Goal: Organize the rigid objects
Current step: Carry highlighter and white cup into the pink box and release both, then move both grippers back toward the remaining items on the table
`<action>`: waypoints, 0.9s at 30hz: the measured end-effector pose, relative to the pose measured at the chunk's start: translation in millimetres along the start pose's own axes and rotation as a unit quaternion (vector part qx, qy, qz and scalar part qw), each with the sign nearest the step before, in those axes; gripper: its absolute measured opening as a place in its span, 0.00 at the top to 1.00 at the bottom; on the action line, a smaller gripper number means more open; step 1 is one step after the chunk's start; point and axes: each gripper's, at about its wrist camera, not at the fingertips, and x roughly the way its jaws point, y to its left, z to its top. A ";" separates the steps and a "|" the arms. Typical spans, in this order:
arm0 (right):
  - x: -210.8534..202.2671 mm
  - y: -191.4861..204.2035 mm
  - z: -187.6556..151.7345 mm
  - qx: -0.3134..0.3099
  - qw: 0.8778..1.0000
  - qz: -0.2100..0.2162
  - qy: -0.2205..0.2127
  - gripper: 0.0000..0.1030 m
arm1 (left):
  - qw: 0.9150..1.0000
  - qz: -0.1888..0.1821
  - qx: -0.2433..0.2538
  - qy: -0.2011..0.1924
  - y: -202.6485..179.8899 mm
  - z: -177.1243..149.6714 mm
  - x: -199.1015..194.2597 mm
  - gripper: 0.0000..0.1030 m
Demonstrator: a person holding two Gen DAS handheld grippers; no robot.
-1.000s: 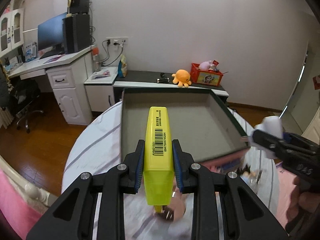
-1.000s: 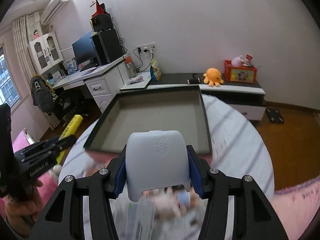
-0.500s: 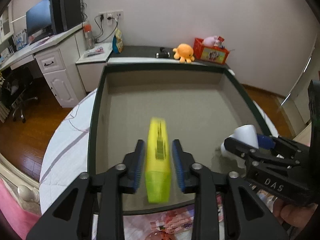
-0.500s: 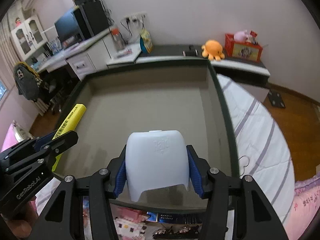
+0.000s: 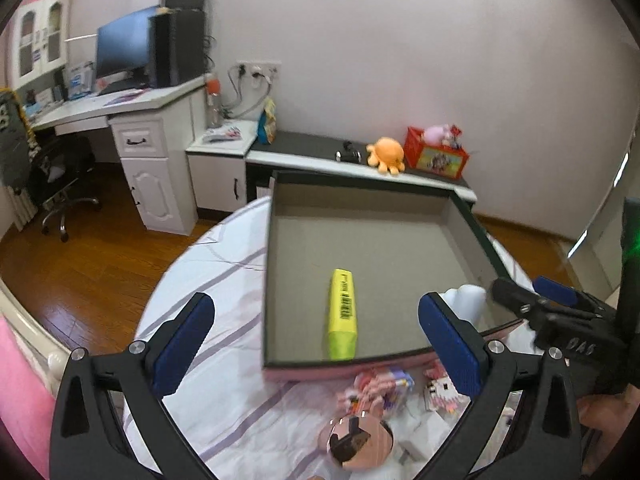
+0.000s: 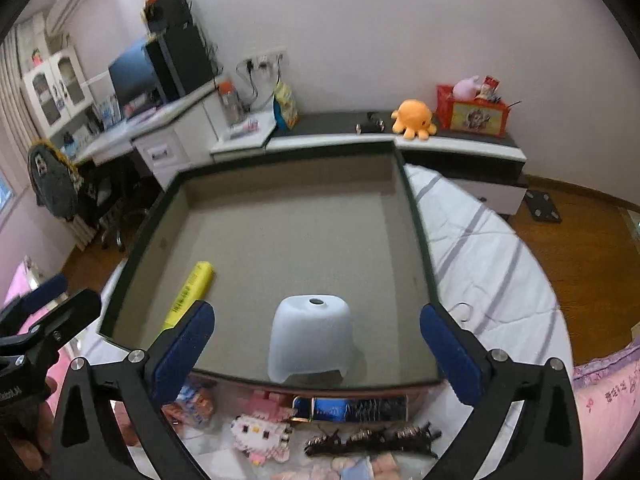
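Yellow highlighter and white plastic stool-shaped piece lay apart in our grey tray. Our left gripper and right gripper stood spread, empty. Only the right view showed the black hair clip.

Yellow highlighter: lay flat on the grey floor of the dark-rimmed shallow box, in the near left part, blunt cap end toward the near wall, barcode label facing up, long axis running roughly front to back. Touched nothing but the floor. White plastic piece: rounded, dome-like, small dark hole on top, notched lower edge; stood upright on the same floor close to the near wall, right of the highlighter and well apart from it. Box sat on a white striped bedspread, open side up, walls low.
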 end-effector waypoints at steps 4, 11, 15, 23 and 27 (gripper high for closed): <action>-40.8 -1.3 -7.4 0.008 0.999 -0.010 -0.038 0.00 | 1.000 0.014 -0.012 -0.020 8.9 -12.5 -28.2 0.00; -89.5 -0.8 -26.8 0.018 0.997 -0.020 -0.078 0.00 | 0.998 0.037 -0.009 -0.042 6.0 -40.6 -69.1 0.00; -115.7 2.5 -38.6 0.013 0.994 -0.037 -0.104 0.00 | 0.997 0.042 0.001 -0.057 -4.7 -52.5 -90.7 0.00; -161.0 15.2 -75.9 -0.009 0.987 -0.068 -0.144 0.00 | 0.996 0.045 0.019 -0.078 -21.9 -79.0 -130.2 0.00; -177.0 16.8 -94.4 -0.012 0.986 -0.069 -0.149 0.00 | 0.996 0.044 0.022 -0.076 -24.7 -90.6 -140.3 0.00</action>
